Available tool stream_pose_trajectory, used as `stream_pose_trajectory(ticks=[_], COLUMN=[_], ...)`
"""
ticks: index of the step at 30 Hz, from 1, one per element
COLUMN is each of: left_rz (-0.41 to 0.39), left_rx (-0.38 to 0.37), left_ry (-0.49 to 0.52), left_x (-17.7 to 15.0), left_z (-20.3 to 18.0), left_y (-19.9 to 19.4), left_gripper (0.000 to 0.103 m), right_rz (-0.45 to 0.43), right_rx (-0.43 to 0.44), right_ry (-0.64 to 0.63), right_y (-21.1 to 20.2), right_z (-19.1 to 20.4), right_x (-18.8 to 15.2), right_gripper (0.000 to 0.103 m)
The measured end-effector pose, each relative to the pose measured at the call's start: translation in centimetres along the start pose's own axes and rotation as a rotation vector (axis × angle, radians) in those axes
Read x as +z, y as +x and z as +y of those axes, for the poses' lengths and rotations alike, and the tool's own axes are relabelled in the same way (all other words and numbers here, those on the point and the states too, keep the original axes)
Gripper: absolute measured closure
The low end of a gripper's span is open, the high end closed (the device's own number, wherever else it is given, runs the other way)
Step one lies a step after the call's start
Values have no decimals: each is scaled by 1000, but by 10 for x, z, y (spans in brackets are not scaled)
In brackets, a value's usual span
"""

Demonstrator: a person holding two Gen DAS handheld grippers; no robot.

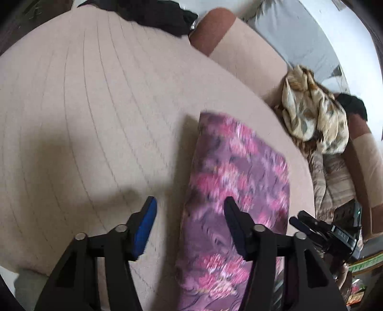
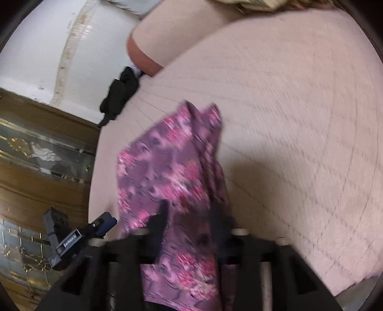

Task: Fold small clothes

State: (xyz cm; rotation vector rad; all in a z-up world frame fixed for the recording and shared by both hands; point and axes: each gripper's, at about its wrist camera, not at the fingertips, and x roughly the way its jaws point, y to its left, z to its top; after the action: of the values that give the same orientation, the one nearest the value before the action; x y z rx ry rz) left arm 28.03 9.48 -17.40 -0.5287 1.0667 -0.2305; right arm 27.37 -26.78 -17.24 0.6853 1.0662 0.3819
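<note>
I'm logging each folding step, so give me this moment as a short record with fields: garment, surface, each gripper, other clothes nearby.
garment: purple-pink floral cloth, lying in a long narrow strip, one end bunched
surface: beige quilted cushion
left gripper: jaws open, one finger over the cloth, the blue-padded one over bare cushion
right gripper: jaws apart, cloth lying between them, no clear pinch
other clothes: cream patterned garment heaped at the cushion's far side; black garment at its far edge

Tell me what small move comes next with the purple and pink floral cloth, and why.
Probably close the right gripper on the purple and pink floral cloth: the fabric lies between its open fingers, unpinched, while the left gripper stands open at the cloth's edge.
</note>
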Motion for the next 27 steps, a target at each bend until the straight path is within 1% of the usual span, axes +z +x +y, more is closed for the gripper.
stream_pose_trajectory(ticks=[2,4,5,6,7,9,10,11,12,14,15,16,17,18,19,20,21,22,23,24,25,26,27], left_rz=[-11,-6,3,15,23,34,39,43,46,54,60,62,52,27,-9,-32,-34,-6,28,39,32,21,10], left_rx=[2,1,-11,-30,-33,-9,-7,-2,-8,-34,-46,-61,-68,-47,8,70,113,127,79,26,-5,-35,-63], left_ry=[-9,-26,-44,-62,-72,-58,-50,-55,-58,-60,-50,-38,-9,19,69,105,120,114,81,43,22,5,-13], left_x=[16,33,41,47,55,66,73,79,82,87,88,87,85,84,81,78,77,76,78,81,84,89,94], left_z=[-2,-6,-7,-9,-9,-14,-15,-16,-16,-18,-19,-22,-25,-28,-32,-36,-36,-33,-29,-23,-19,-15,-12], left_y=[3,17,27,37,46,60,68,73,76,80,80,80,76,74,69,67,70,74,77,76,73,71,70], left_gripper=[42,42,42,42,42,42,42,42,42,47,61,79,80,98,103,103,103,103,103,103,103,99,81], right_rz=[-3,-19,-24,-26,-40,-54,-49,-34,-9,20,24,30,10,-8,-13,-10,8,57,67,58,43,21,3], right_rx=[-1,-4,-12,-20,-27,-40,-42,-33,-18,4,5,18,26,26,34,26,14,21,36,52,78,103,104], right_ry=[-13,-24,-27,-31,-36,-60,-57,-42,-20,-4,8,22,36,42,36,28,18,19,40,62,79,89,88], right_y=[9,20,28,33,39,48,57,61,72,85,86,87,83,76,74,75,79,92,92,89,84,79,75], right_z=[6,9,9,7,9,12,14,9,6,1,-2,-4,-5,-8,-6,-6,-7,-8,-12,-14,-14,-12,-9], right_x=[17,35,47,57,67,84,94,100,107,113,114,116,117,116,116,114,113,115,116,117,121,125,129], right_gripper=[45,45,45,50,56,58,58,59,67,75,93,98,98,98,98,98,97,95,94,92,78,66,52])
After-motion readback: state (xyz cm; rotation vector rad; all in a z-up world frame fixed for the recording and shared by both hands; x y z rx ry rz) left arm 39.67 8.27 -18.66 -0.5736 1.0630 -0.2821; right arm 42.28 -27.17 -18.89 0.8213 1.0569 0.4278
